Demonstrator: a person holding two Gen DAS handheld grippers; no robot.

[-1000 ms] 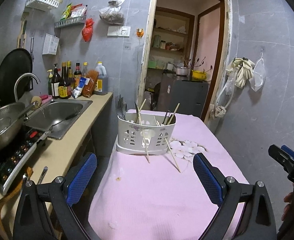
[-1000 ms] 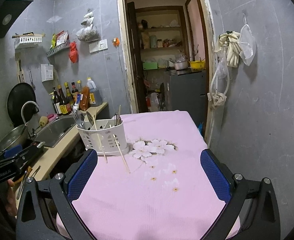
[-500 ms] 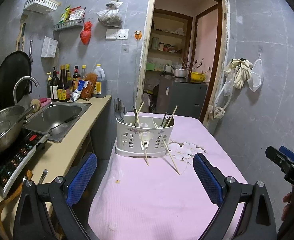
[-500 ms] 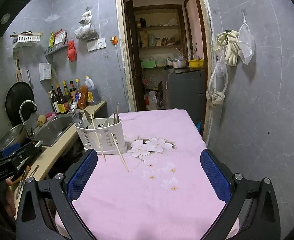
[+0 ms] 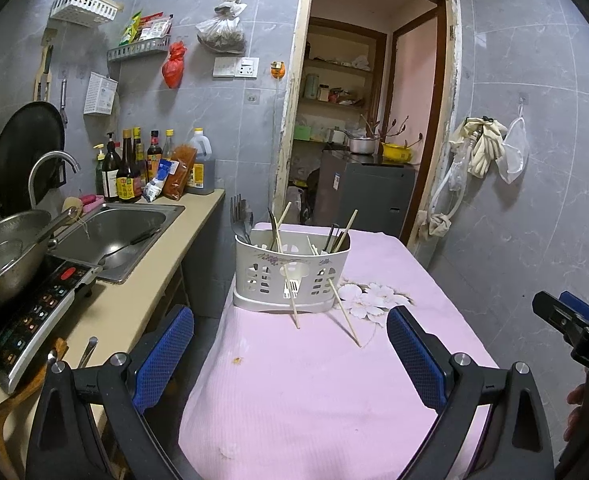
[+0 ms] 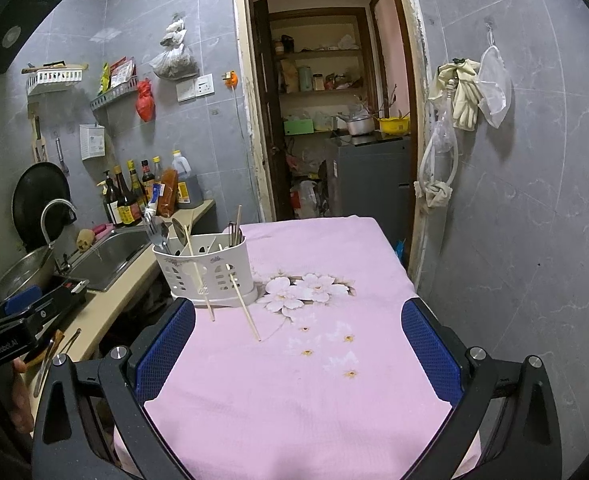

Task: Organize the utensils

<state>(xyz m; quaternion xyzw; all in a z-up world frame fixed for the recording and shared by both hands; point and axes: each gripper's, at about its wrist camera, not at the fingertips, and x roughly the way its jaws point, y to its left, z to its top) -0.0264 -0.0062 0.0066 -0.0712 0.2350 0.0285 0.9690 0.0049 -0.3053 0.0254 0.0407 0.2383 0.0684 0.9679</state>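
Left wrist view, both claws [image 5: 290, 354] [image 6: 298, 350] spread empty, caddy [image 5: 292, 276] ahead

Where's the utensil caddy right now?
The white utensil caddy stands on the pink tablecloth near its far left edge, beside the flower print.

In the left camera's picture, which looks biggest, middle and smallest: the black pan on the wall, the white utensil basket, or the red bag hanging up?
1. Utensil basket
2. Black pan, close in size, so unsure
3. Red bag, clearly smallest, though farthest away
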